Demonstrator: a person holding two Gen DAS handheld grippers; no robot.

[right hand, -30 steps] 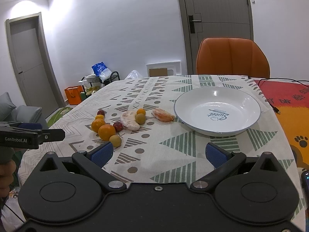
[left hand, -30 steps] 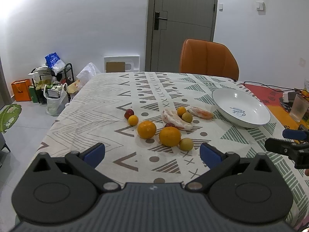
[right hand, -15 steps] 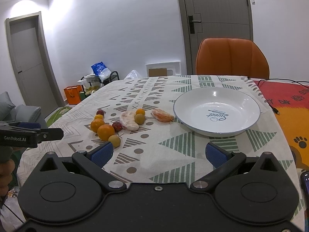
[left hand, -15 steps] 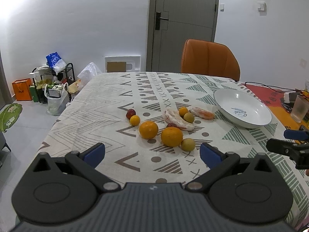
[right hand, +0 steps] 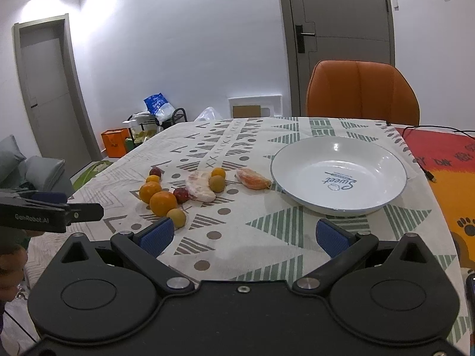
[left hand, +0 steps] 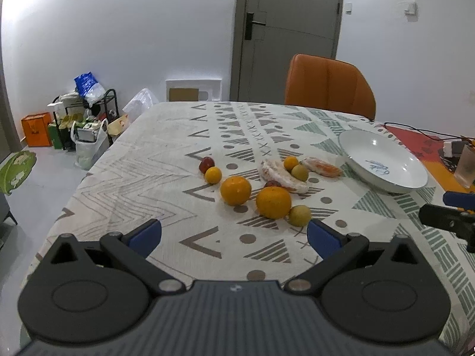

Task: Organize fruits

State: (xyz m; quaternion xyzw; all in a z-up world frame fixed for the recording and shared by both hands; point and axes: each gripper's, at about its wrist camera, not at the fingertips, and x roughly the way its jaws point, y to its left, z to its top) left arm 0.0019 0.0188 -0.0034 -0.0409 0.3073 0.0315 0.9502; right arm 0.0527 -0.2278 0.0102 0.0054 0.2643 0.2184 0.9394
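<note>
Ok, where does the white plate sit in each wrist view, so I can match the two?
Left wrist: the white plate is at right of centre, right of the fruit, empty.
Right wrist: the plate is just right of centre, ahead of the open fingers.
Shared landmark: the orange chair behind the table.

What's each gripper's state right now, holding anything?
Left gripper: jaws open, holding nothing, above the tablecloth short of the fruit.
Right gripper: jaws open, holding nothing, near the white plate.
</note>
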